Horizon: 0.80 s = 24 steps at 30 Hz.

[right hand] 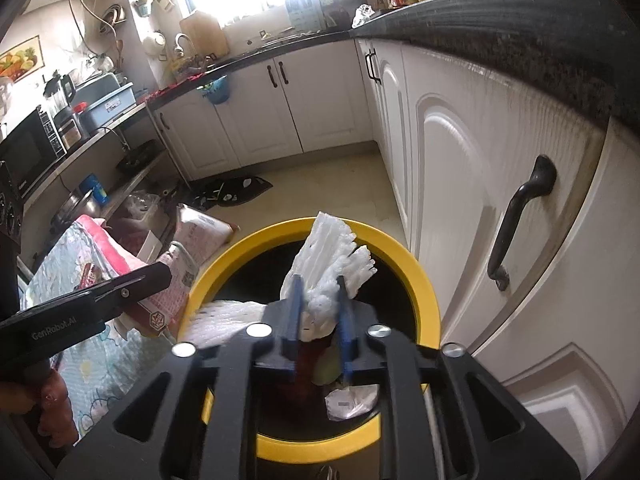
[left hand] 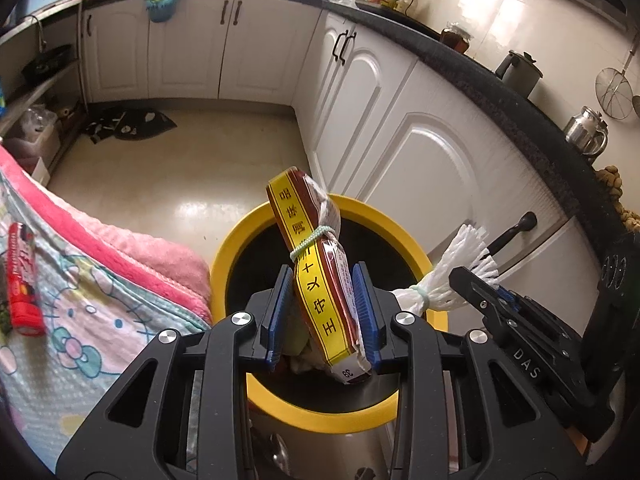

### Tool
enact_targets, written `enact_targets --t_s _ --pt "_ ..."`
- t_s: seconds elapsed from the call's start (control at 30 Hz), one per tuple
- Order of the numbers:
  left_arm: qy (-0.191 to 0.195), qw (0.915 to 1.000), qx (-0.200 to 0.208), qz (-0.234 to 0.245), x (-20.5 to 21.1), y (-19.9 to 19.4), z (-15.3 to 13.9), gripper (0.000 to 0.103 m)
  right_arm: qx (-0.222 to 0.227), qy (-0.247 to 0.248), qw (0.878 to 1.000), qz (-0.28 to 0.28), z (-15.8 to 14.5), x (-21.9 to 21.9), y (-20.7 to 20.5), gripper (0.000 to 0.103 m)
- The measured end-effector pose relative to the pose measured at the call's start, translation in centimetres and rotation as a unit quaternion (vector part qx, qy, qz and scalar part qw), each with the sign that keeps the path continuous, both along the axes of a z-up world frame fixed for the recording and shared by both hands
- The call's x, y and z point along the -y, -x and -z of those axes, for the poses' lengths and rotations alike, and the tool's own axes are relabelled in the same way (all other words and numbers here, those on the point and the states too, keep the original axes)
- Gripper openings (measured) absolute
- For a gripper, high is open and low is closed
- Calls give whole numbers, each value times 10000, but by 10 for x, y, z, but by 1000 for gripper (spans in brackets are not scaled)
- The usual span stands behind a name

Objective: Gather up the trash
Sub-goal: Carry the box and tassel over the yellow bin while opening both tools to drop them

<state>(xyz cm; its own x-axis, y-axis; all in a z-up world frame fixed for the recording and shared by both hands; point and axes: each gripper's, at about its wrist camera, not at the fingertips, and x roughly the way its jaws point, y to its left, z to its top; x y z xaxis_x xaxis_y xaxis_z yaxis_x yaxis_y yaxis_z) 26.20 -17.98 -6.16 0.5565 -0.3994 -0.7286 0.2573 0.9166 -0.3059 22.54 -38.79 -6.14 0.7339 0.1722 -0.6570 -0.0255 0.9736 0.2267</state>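
Left hand-held gripper (left hand: 323, 312): clamped on a yellow packet (left hand: 316, 264), mid frame, over the bin (left hand: 332, 416).
Right hand-held gripper (right hand: 318, 316): clamped on white netting (right hand: 332, 268), mid frame, over the bin (right hand: 320, 446).

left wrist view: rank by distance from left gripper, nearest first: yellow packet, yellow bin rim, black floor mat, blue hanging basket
1. yellow packet, clamped in the left gripper.
2. yellow bin rim, just below and ahead.
3. black floor mat, across the floor, left.
4. blue hanging basket, on the far cabinets.

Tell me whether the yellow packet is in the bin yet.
Not yet: the left gripper holds the yellow packet above the bin.
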Motion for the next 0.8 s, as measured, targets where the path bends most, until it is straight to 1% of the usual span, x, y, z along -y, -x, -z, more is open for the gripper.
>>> enact_targets --t_s 0.03,0.07,0.1,0.13,0.17,0.2,0.23,0.27,0.3,0.37,0.4,0.43,0.57,0.63,0.8 --pt "20 10000 -4 -39 -2 0 1 25 -3 3 10000 50 0 1 0 41" --pt "35 10000 -9 -92 -4 -1 2 31 -4 -13 10000 89 1 2 0 46" --pt "55 9999 -13 -127 -6 -1 2 36 -5 -40 9999 111 1 3 0 47" --pt "65 9998 -5 -169 -9 -1 2 44 -8 -62 9999 127 1 4 1 47" --pt "62 9998 5 -195 -11 0 1 48 -13 -69 9999 146 1 5 1 48" --pt "41 9997 25 -236 -14 1 0 50 -7 -92 9998 171 0 6 1 52" --pt "25 9996 39 -270 -16 2 -2 55 16 -118 9998 189 0 7 2 55" --pt "21 9995 76 -322 -20 4 -5 65 45 -136 9997 201 -2 7 3 56" --pt "17 9992 125 -367 -23 6 -7 69 57 -131 9997 199 -2 7 4 57" --pt "-33 9987 238 -458 -30 10 -15 85 128 -100 9997 191 -7 5 6 61" --pt "-55 9982 305 -509 -33 14 -19 87 183 -101 9996 206 -10 5 8 66" --pt "-89 9975 390 -575 -37 18 -24 92 228 -117 9994 212 -12 5 10 70" --pt "-289 9944 670 -766 -48 29 -41 92 425 -130 9989 174 -24 1 18 77" --pt "-329 9931 748 -837 -54 34 -48 92 521 -115 9985 144 -31 -2 22 81" --pt "-366 9898 962 -982 -69 50 -63 92 689 -89 9976 38 -44 -11 29 84"
